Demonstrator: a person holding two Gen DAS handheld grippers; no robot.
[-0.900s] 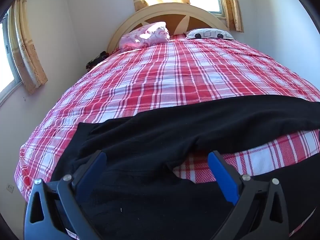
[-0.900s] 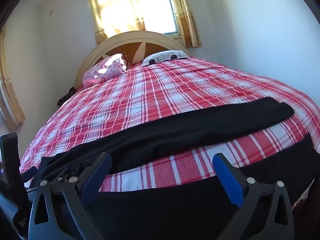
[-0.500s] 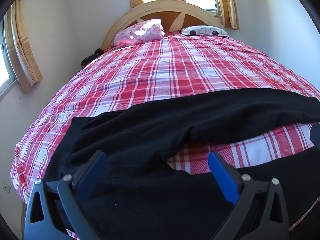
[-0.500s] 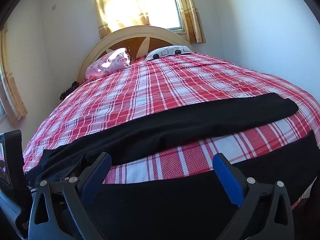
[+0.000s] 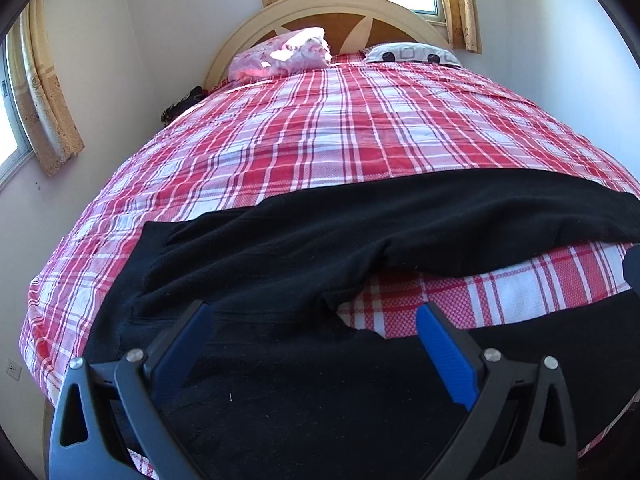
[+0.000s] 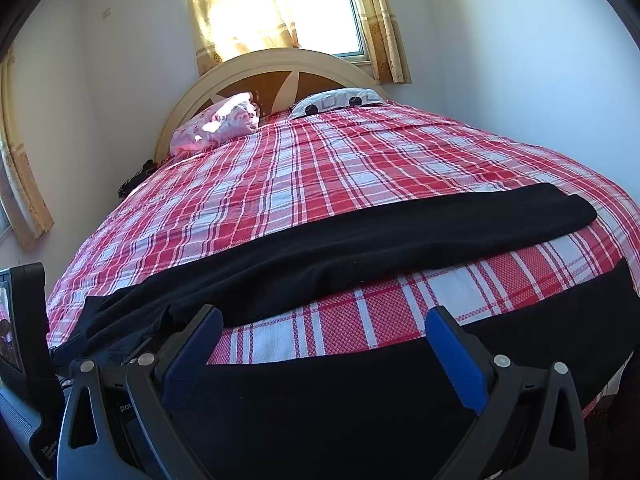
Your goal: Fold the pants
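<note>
Black pants (image 5: pixel 320 248) lie spread across the near end of a bed with a red plaid cover (image 5: pixel 340 132). The waist is at the left; one leg runs right across the bed (image 6: pixel 400 236), the other along the near edge (image 6: pixel 400 392). A strip of plaid shows between the legs. My left gripper (image 5: pixel 312 320) is open over the crotch and waist area, holding nothing. My right gripper (image 6: pixel 324 320) is open over the near leg and holds nothing.
A pink pillow (image 5: pixel 284 52) and a white patterned pillow (image 5: pixel 412 52) lie by the curved headboard (image 5: pixel 320 4). Curtained windows are behind the bed (image 6: pixel 280 8) and on the left wall (image 5: pixel 24 100). The left gripper's body shows at the left in the right wrist view (image 6: pixel 24 340).
Both grippers have drawn back and risen slightly, so more of the bed and pants shows. The pants have not moved. Both grippers stay open.
</note>
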